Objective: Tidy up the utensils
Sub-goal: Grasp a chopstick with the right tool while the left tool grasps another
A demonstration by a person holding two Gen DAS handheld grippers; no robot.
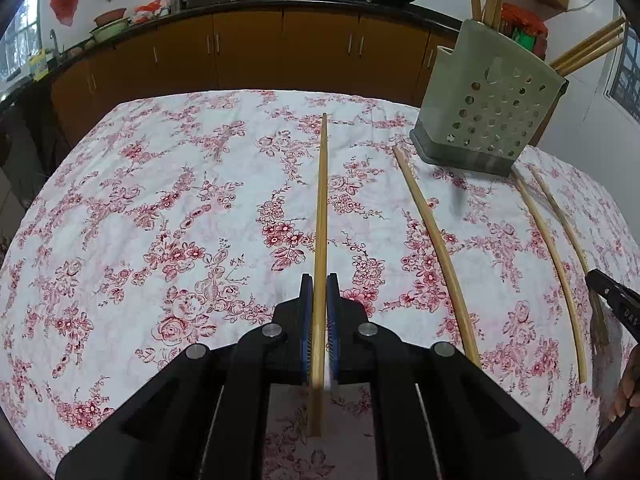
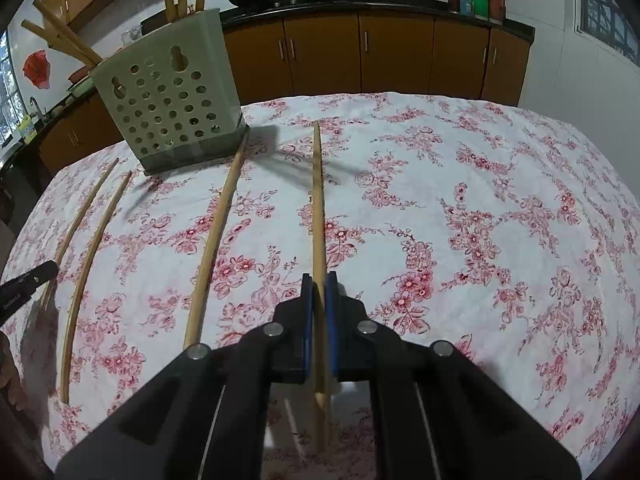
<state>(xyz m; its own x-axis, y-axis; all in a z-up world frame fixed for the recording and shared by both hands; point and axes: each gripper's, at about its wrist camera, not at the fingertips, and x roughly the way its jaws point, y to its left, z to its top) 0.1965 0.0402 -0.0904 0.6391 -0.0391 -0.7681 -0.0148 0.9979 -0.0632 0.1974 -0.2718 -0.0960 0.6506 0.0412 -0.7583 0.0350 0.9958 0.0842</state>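
My left gripper (image 1: 319,280) is shut on a wooden chopstick (image 1: 322,200) that runs straight ahead over the tablecloth. My right gripper (image 2: 319,280) is shut on another chopstick (image 2: 318,200). A grey-green perforated utensil holder (image 1: 488,108) stands at the far right of the left wrist view and at the far left of the right wrist view (image 2: 168,96), with several chopsticks standing in it. Loose chopsticks lie on the cloth: three in the left wrist view (image 1: 436,248) (image 1: 552,264) (image 1: 560,216) and three in the right wrist view (image 2: 216,236) (image 2: 92,264) (image 2: 80,216).
The table carries a white cloth with red flowers (image 1: 180,220). Brown kitchen cabinets (image 1: 248,48) with a dark counter, pans and bowls run behind it. The other gripper's tip shows at the right edge of the left wrist view (image 1: 612,296) and the left edge of the right wrist view (image 2: 28,280).
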